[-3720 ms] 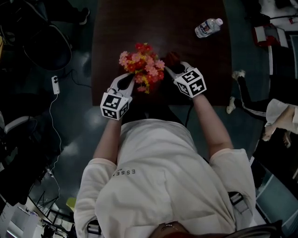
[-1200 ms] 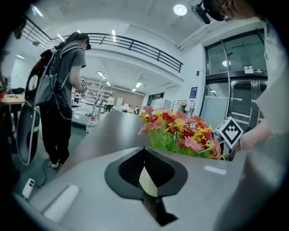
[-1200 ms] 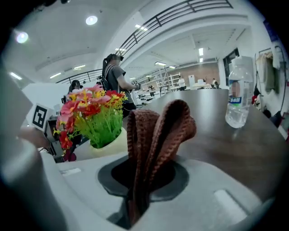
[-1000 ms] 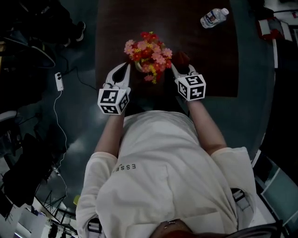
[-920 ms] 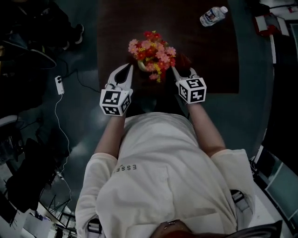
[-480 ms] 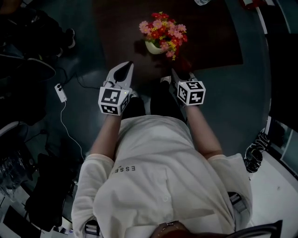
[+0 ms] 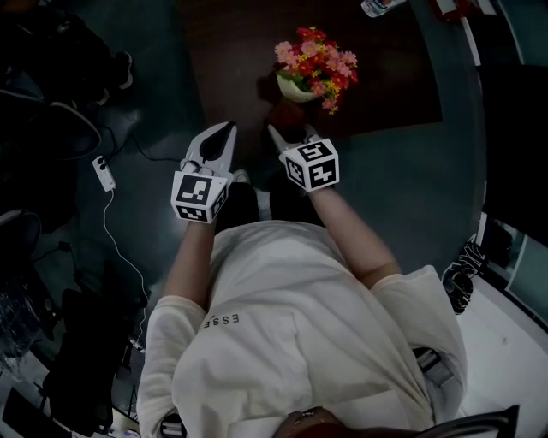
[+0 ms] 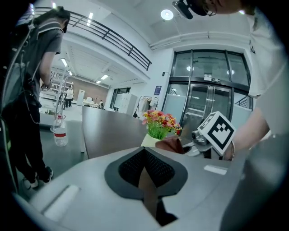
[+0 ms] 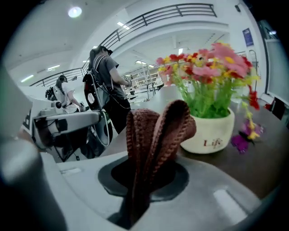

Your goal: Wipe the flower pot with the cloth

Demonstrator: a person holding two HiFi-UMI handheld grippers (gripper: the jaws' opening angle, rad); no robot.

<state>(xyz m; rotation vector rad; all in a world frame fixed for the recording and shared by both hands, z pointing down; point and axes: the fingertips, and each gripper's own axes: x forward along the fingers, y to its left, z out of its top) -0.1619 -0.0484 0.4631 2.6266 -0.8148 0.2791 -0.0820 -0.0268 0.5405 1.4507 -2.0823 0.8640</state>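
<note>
A cream flower pot with red, pink and yellow flowers stands near the front edge of the dark table. My right gripper is shut on a folded brown cloth, just short of the pot and to its left. In the right gripper view the cloth sticks up from the jaws, and the pot is close behind it, apart from it. My left gripper is shut and empty, off the table's front left corner. The left gripper view shows the pot well ahead.
A water bottle lies at the table's far side. A white power strip and cable lie on the floor at left. A person with a backpack stands beside the table, next to another bottle.
Both grippers have pulled back from the pot's sides toward my body. The right gripper has carried the cloth leftward, from the pot's right side to its front left.
</note>
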